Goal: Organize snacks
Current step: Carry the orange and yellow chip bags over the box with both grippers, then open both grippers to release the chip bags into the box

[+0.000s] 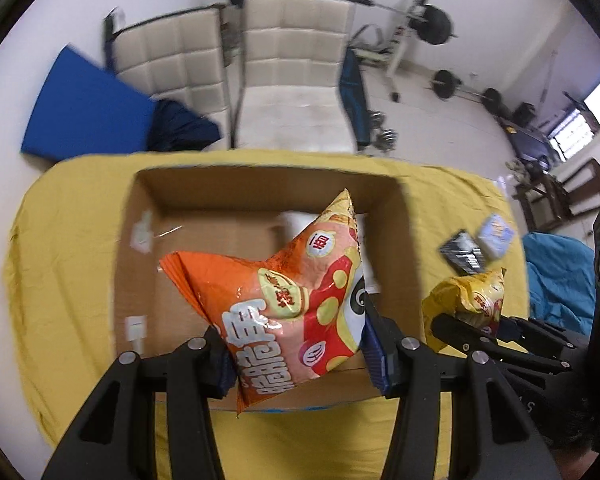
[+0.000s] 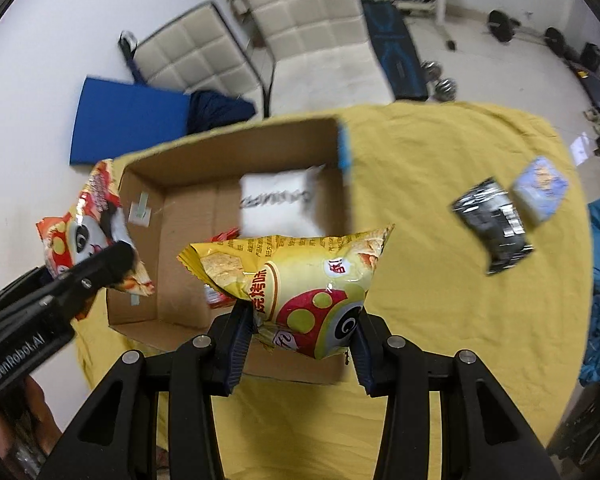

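— Where were the snacks?
— The left claw (image 1: 295, 344) gripped an orange chip bag (image 1: 283, 300) over the cardboard box (image 1: 267, 184); the right claw (image 2: 300, 332) clenched a yellow chip bag (image 2: 300, 280) above its near edge.
— Anything else?
— A white packet (image 2: 279, 204) lay inside; a black packet (image 2: 494, 226) sat on the yellow worktop (image 2: 420, 184).
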`<state>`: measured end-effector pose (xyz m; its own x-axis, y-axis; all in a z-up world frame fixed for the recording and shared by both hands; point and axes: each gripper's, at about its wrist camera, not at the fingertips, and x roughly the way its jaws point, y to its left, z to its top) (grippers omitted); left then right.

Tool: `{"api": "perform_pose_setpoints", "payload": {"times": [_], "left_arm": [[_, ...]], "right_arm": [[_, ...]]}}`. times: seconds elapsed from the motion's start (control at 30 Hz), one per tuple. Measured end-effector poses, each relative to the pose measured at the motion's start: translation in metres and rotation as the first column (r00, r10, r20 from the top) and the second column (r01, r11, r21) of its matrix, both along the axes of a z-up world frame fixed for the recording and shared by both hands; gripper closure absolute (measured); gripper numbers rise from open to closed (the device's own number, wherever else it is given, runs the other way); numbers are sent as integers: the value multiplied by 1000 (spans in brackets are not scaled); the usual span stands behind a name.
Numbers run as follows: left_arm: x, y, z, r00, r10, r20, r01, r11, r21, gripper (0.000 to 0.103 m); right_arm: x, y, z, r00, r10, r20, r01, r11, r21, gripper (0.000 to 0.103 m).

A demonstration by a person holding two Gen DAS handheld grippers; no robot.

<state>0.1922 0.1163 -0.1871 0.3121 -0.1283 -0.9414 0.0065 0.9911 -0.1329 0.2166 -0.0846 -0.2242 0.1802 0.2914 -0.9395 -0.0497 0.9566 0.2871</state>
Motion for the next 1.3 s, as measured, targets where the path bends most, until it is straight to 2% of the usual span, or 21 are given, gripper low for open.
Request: {"api": "perform_pose_setpoints", "payload": {"times": [0.2, 0.3, 0.43, 0.6, 0.77, 0.9, 1.1, 1.2, 1.27, 1.3], "left_arm": [[9, 56, -47, 995, 52, -86, -51, 999, 13, 55], [22, 70, -71, 989, 60, -134, -59, 998, 15, 55], [49, 81, -109, 979, 60, -194, -58, 998, 16, 55], [75, 85, -139, 973, 31, -228, -22, 999, 41, 55], [99, 82, -153, 965, 2, -261, 12, 998, 55, 52], [113, 84, -161, 952, 12, -305, -2, 999, 33, 52], [116, 90, -155, 952, 36, -304, -31, 999, 23, 50], [115, 90, -146, 956, 38, -290, -35, 999, 18, 48], [113, 90, -138, 960, 37, -276, -35, 999, 13, 48], [112, 90, -132, 963, 35, -267, -34, 999, 7, 46]], "right_arm": [[13, 45, -62, 992, 27, -126, -33, 998, -47, 57], [19, 51, -96, 984, 15, -178, -30, 996, -84, 57], [25, 54, -122, 977, -12, -212, -15, 992, -127, 57], [32, 67, -142, 974, -14, -227, -27, 984, -175, 56], [39, 79, -154, 972, -15, -236, -38, 976, -216, 55], [40, 80, -160, 968, -25, -250, -30, 977, -213, 54], [36, 77, -163, 964, -32, -263, -23, 978, -205, 51], [29, 69, -158, 968, -28, -250, -23, 979, -201, 46], [26, 66, -152, 971, -30, -238, -20, 979, -203, 38], [25, 67, -149, 972, -27, -232, -21, 979, -205, 31]]}}
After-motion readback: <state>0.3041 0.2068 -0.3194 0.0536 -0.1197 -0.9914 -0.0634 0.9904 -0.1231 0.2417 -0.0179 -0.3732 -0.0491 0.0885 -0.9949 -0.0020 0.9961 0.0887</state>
